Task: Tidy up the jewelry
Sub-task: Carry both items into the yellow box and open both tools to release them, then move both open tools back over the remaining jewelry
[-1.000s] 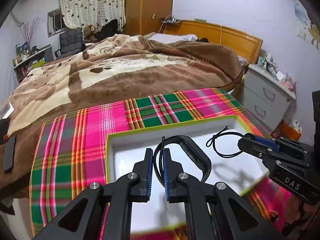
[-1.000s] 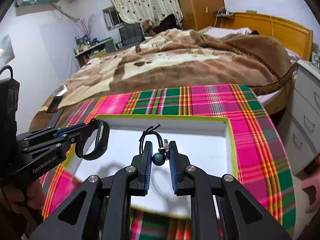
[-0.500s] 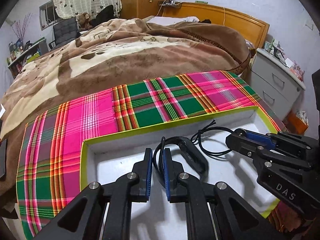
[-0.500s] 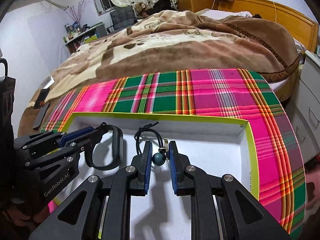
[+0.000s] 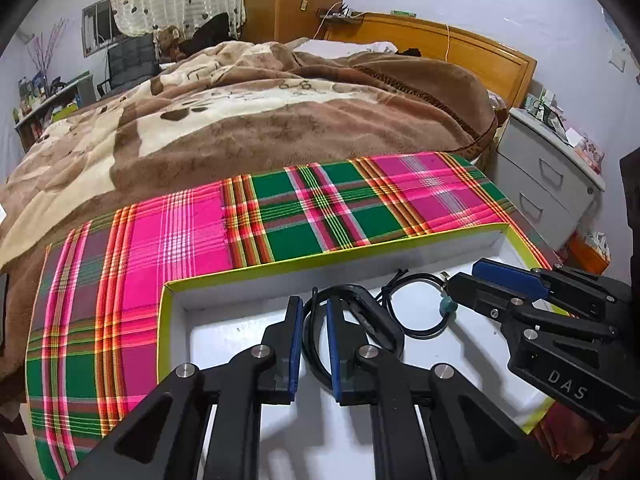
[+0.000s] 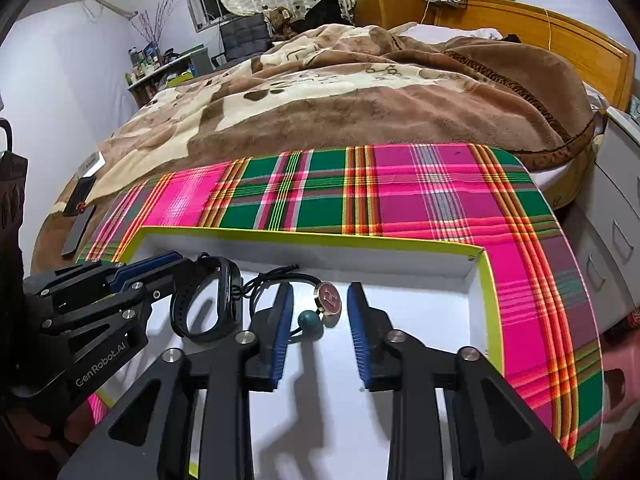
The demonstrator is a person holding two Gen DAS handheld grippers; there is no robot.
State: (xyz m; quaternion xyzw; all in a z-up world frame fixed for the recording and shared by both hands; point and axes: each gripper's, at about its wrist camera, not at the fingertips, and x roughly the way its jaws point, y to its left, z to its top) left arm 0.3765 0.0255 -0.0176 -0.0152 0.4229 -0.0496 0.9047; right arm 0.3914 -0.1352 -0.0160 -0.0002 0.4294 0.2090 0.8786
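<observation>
A white tray with a yellow-green rim [image 5: 328,258] [image 6: 490,304] lies on a plaid cloth. My left gripper [image 5: 312,334] [image 6: 188,270] is partly open with a black wristband [image 5: 372,320] [image 6: 228,280] between its fingers; the band rests in the tray. My right gripper [image 6: 316,322] [image 5: 460,286] is open. A black cord necklace [image 5: 416,308] with a teal bead [image 6: 310,320] and a round red-and-gold pendant [image 6: 329,299] lies on the tray floor between its fingers.
The pink and green plaid cloth [image 5: 312,208] [image 6: 400,196] covers the foot of a bed with a brown blanket [image 5: 260,120]. A grey drawer cabinet [image 5: 548,184] stands at the right. A dark phone [image 6: 78,228] lies on the blanket at the left.
Both grippers have come down into the tray. My right gripper has opened and let the necklace go. My left gripper's fingers have spread wider around the wristband.
</observation>
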